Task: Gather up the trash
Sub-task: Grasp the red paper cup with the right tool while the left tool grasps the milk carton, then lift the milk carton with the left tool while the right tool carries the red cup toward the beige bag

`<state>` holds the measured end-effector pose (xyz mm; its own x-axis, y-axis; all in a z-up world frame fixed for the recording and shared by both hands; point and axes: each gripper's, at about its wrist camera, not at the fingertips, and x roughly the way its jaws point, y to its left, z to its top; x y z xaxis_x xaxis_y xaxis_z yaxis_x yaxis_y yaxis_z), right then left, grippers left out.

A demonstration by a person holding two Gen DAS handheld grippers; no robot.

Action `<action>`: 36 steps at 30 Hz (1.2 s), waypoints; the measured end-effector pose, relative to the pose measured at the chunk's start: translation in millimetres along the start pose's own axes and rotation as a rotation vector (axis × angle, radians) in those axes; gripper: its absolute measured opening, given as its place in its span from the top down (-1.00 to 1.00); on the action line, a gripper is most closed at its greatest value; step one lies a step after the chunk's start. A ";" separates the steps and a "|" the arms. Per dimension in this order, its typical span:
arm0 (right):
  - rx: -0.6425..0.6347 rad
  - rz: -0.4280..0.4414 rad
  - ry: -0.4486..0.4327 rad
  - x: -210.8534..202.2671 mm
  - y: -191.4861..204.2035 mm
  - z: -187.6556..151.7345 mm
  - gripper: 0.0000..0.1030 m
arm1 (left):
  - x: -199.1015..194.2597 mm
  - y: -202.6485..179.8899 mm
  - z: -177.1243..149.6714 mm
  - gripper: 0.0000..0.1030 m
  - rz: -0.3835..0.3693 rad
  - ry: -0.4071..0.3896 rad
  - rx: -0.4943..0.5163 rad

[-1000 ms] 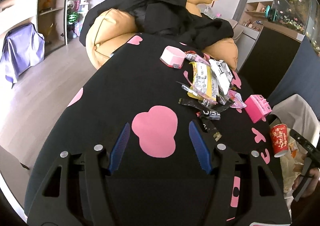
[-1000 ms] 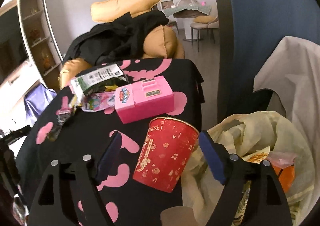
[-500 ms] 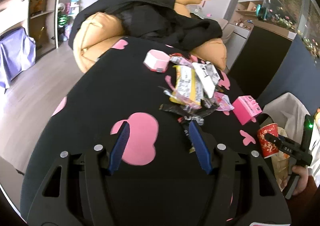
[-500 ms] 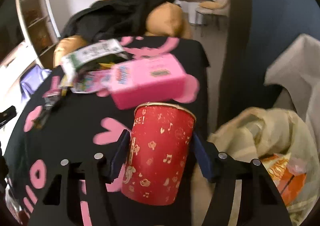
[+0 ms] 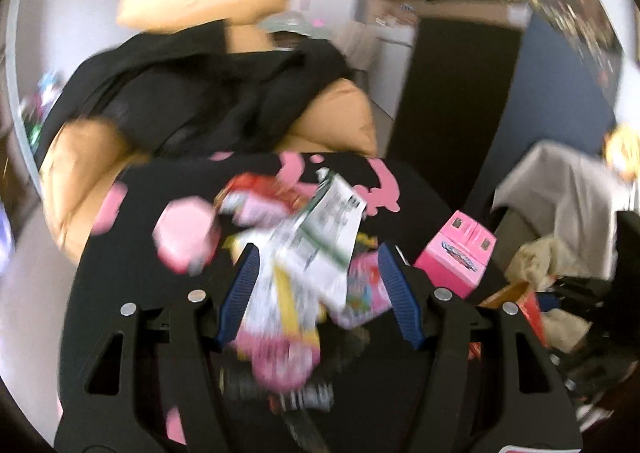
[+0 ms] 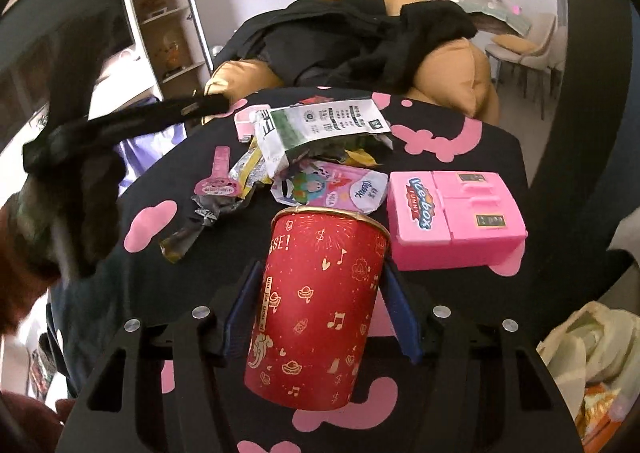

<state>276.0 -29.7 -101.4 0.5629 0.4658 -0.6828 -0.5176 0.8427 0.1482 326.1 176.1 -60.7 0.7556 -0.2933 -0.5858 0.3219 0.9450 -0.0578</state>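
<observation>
A round table [image 6: 472, 173] under a black cloth with pink shapes fills both views, and behind it sits a tan sofa [image 6: 452, 69] heaped with black clothing [image 6: 352, 41]. At the right edge of the right wrist view a pale trash bag [image 6: 588, 337] stands open beside the table, with orange packaging inside. In the middle of the cloth lies a loose pile of wrappers [image 6: 304, 157] — a white and green packet [image 6: 320, 125] on top, a pink printed pouch [image 6: 340, 185] below it, a dark crumpled wrapper [image 6: 200, 221] to the left. Just right of the pile rests a pink toy ice-box [image 6: 452, 213]. The right gripper [image 6: 320, 309] is clamped on a red paper cup [image 6: 316, 309], its blue pads pressed to the cup's two sides and the cup leaning a little, its rim close to the pouch and the ice-box; the jaws have just been closing onto it. The left gripper [image 5: 320, 293] hangs over the wrapper pile with its jaws apart and nothing pinched between them — that view is badly blurred, so whether the fingers [image 5: 240, 293] touch the wrappers cannot be told.
</observation>
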 end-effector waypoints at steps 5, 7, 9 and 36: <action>0.014 -0.029 0.006 0.0 -14.1 -2.6 -0.10 | 57.7 -17.3 32.1 -0.14 0.007 0.113 0.147; 0.032 -0.036 0.008 -1.6 -22.1 -5.6 -0.11 | 81.3 -22.4 39.8 -0.14 0.039 0.174 0.175; 0.059 -0.038 0.014 -2.4 -31.4 -9.4 -0.11 | 100.2 -27.5 43.6 -0.14 0.075 0.230 0.197; 0.041 -0.019 -0.020 -19.1 -6.1 -14.8 -0.12 | -42.1 -17.1 -9.2 0.01 0.084 0.089 -0.106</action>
<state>258.9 -47.7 -99.8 0.5856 0.4545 -0.6712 -0.4798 0.8617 0.1650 283.5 173.6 -42.5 0.7222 -0.2027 -0.6614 0.1942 0.9771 -0.0874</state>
